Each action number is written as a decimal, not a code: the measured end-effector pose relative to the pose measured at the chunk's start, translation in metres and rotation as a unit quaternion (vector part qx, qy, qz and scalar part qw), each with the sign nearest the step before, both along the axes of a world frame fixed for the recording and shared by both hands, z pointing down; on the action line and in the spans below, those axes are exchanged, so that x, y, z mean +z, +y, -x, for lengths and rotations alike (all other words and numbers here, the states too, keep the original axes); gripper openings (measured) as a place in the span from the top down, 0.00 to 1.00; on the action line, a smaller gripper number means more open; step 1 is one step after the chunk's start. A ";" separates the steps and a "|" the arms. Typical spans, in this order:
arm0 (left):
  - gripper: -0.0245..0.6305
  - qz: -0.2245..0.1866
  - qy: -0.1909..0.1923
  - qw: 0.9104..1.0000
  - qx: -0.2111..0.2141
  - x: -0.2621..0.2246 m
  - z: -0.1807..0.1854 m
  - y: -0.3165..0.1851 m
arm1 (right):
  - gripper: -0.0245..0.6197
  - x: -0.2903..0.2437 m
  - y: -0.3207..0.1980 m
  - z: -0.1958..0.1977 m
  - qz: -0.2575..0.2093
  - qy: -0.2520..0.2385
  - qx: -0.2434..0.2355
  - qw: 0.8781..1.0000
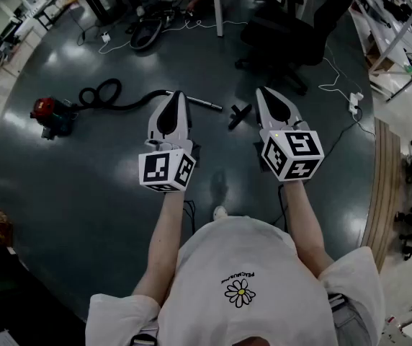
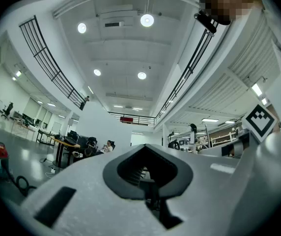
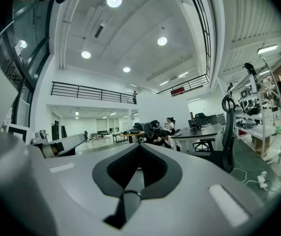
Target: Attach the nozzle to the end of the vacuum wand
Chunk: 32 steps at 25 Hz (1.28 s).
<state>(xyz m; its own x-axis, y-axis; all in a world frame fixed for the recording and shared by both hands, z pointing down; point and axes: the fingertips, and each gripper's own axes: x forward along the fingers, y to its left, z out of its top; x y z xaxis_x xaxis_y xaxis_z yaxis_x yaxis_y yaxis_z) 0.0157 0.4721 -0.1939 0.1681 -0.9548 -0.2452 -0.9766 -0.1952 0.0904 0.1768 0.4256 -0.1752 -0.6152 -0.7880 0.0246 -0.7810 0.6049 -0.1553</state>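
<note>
We hold both claws out over the dark floor (image 1: 83, 193). The left claw (image 1: 177, 96) is clenched on nothing, and the right claw (image 1: 262, 94) is clenched and empty too.

The only print we find is a small line above the daisy on the white T-shirt (image 1: 242, 265), too small to read. Each claw's cube carries black-and-white square markers. A red sign (image 3: 178, 91) hangs on the far balcony rail, and its lettering is beyond us.

The vacuum wand (image 1: 204, 105) lies on the floor past the left claw's tip, its free end pointing right. The nozzle (image 1: 239, 114) lies just beside that end, apart from it, between the 2 claws in the head view. The black hose (image 1: 99, 92) curls back to the red vacuum cleaner (image 1: 51, 115) at the left.

Bare floor lies open on the near side of the wand and nozzle. A black office chair (image 1: 292, 42) stands beyond the nozzle, and a white power strip (image 1: 354, 104) and its cables lie to the right.

Only the head view shows the wand and nozzle. The left gripper view tilts up to the ceiling lights and catches the vacuum cleaner low at its left edge. The right gripper view looks level at desks, the chair and seated people.
</note>
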 end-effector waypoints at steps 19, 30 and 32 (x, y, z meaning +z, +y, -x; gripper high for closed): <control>0.96 0.001 0.039 0.999 0.002 0.014 0.047 0.004 | 0.95 0.022 -0.002 0.015 0.007 0.011 0.017 1.000; 0.96 0.012 0.037 0.999 0.007 0.038 0.077 -0.112 | 0.95 0.052 -0.132 0.034 0.035 0.001 0.033 0.999; 0.96 0.018 0.030 0.999 0.008 0.046 0.081 -0.151 | 0.95 0.056 -0.172 0.037 0.037 -0.010 0.029 0.999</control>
<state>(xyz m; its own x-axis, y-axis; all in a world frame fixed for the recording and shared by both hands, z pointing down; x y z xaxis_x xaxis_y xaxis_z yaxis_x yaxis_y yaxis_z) -0.0652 0.3209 -0.1483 0.1689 -0.9606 -0.2207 -0.9659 -0.2059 0.1568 0.1397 0.2532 -0.1192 -0.5702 -0.8183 0.0728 -0.8104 0.5457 -0.2133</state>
